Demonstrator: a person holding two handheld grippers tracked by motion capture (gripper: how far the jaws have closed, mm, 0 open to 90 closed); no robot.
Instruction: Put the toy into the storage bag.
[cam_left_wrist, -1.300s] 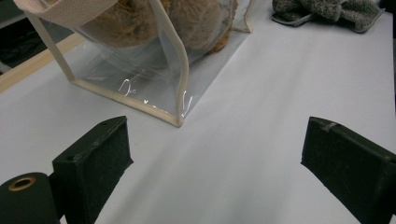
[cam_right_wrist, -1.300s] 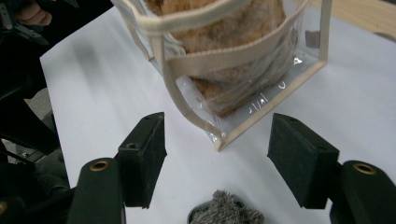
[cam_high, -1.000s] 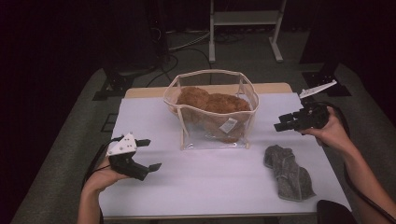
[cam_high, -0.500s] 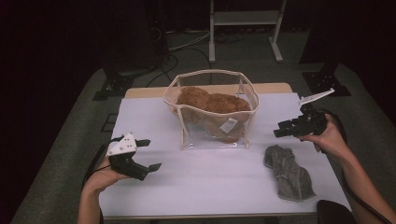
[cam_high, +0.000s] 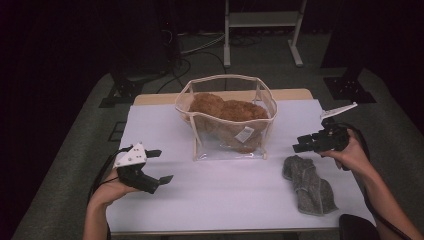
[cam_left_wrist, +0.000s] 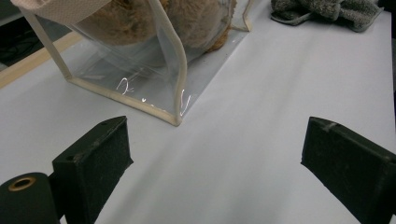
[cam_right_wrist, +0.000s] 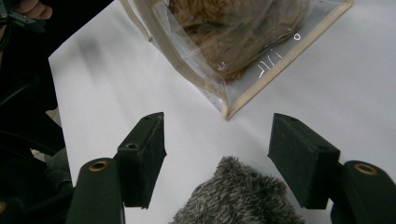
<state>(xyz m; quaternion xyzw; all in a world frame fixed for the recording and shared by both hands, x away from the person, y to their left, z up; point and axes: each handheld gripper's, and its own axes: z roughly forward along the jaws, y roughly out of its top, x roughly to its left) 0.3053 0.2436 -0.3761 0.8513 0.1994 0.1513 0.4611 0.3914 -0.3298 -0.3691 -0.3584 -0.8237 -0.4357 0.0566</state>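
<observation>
A dark room surrounds a white table (cam_high: 225, 200). In the high view, a clear bag (cam_high: 227, 120) at centre holds a brown fluffy toy (cam_high: 225, 112); a grey cloth (cam_high: 307, 184) lies at lower right, outside the bag. The left gripper (cam_high: 161, 165) rests at lower left, jaws apart, holding nothing. The right gripper (cam_high: 301, 144) hovers just above the cloth. In the left gripper view, the bag (cam_left_wrist: 140, 79) sits upper left, the cloth (cam_left_wrist: 327, 11) upper right. In the right gripper view, the spread jaws frame the cloth (cam_right_wrist: 238, 196) at bottom centre, unheld. Packing looks half done: the cloth is not yet picked up.
</observation>
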